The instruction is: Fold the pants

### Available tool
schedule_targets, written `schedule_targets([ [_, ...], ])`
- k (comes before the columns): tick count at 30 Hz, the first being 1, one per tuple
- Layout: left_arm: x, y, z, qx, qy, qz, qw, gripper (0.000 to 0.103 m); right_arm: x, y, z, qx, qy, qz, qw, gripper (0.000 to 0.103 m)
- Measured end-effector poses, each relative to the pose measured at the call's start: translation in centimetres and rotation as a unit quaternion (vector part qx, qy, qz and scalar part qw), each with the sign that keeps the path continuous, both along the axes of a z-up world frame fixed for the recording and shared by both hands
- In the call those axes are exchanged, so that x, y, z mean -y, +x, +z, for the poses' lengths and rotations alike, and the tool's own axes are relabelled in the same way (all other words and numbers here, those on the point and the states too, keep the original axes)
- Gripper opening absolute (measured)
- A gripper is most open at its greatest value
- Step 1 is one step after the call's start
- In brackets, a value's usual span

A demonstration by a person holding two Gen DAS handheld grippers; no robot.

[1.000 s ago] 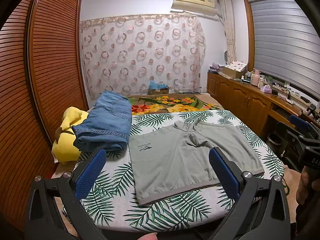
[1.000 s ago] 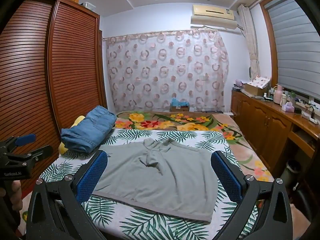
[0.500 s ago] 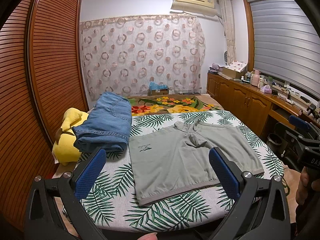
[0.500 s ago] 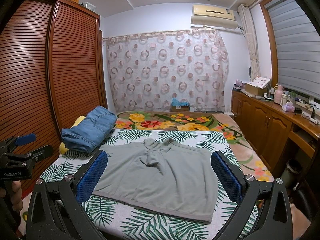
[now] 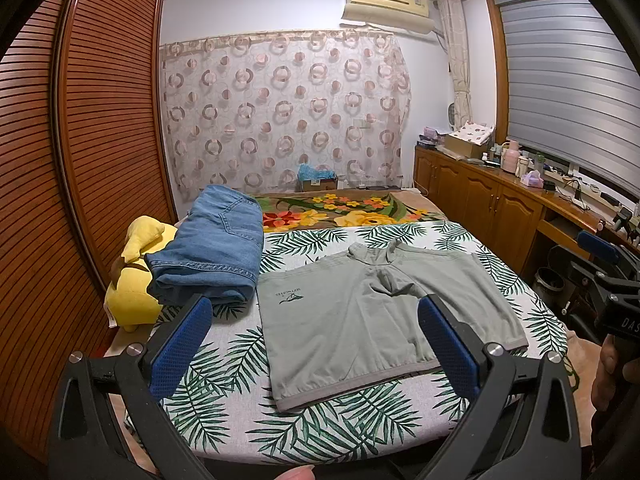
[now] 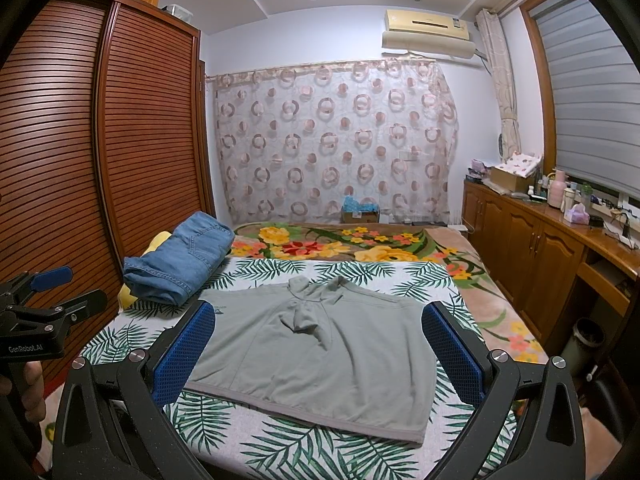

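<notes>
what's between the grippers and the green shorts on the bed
Nothing visible. The green shorts lie flat on the bed, with both the left gripper and right gripper open in front of them. The folded jeans sit off to the left.

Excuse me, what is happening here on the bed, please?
A person holds two black grippers with blue pads above the bed. Left gripper and right gripper both have open jaws and hold nothing. The grey-green cotton shorts lie flat and unfolded on the palm-leaf bedsheet; folded blue denim jeans sit beside them.
</notes>
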State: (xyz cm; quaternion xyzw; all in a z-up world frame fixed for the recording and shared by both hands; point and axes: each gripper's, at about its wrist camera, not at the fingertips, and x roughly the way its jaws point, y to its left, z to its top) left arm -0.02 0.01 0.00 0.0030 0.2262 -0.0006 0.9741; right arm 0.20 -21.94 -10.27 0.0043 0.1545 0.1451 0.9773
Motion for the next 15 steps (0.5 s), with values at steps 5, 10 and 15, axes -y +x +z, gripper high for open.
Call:
schedule_targets([
  [5, 0.01, 0.00, 0.00, 0.000, 0.000, 0.000, 1.0000, 0.103, -0.13, -0.22, 0.02, 0.000, -0.001, 0.000, 1.000, 0.103],
  [10, 0.00, 0.00, 0.00, 0.000, 0.000, 0.000, 1.0000, 0.103, -0.13, -0.25, 0.00, 0.001, -0.001, 0.000, 1.000, 0.103],
  [15, 0.00, -0.01, 0.00, 0.001, 0.000, 0.000, 1.0000, 0.103, -0.14, -0.22, 0.02, 0.001, -0.001, 0.000, 1.000, 0.103],
])
